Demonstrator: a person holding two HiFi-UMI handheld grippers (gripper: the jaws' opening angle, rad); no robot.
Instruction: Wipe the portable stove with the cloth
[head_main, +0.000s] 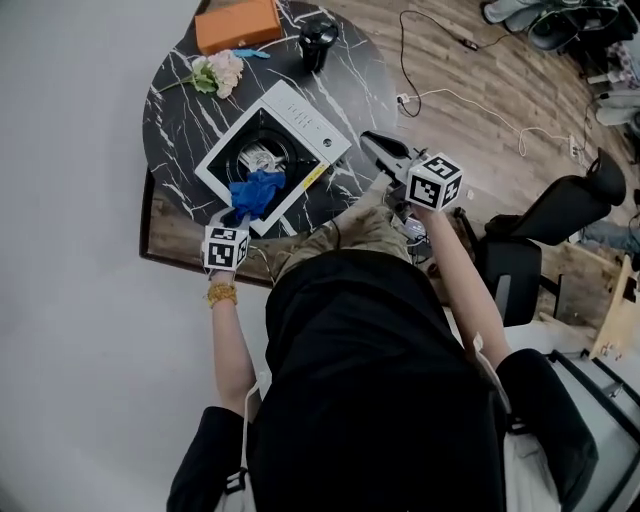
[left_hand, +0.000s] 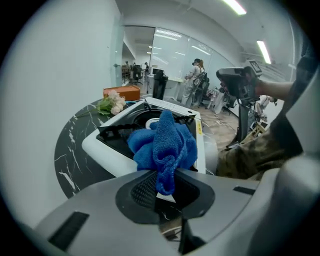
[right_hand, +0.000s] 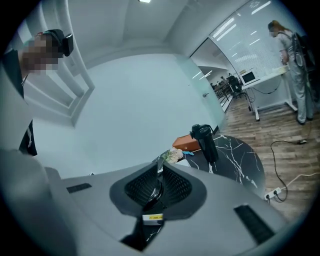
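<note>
Person in a black top (head_main: 380, 400) fills the head view's bottom, a gripper in each hand. Left gripper (left_hand: 165, 189) reaches the near corner of the white portable stove (head_main: 300, 112) on the black marble table (head_main: 178, 105). Its fingers (left_hand: 142, 192) pinch the tail of the blue cloth (left_hand: 165, 142); the bunched rest sits past the fingertips, on the stove's rim and dark burner well. Right gripper (right_hand: 157, 186) is off the table's right edge, over the floor, fingers (right_hand: 142, 189) pressed together on nothing. Yellow strip on the stove's edge and a small yellow label under the right fingers: print too small to read. Orange box (head_main: 237, 25), black mug (head_main: 318, 42) and flowers (head_main: 220, 72) sit beyond the stove.
</note>
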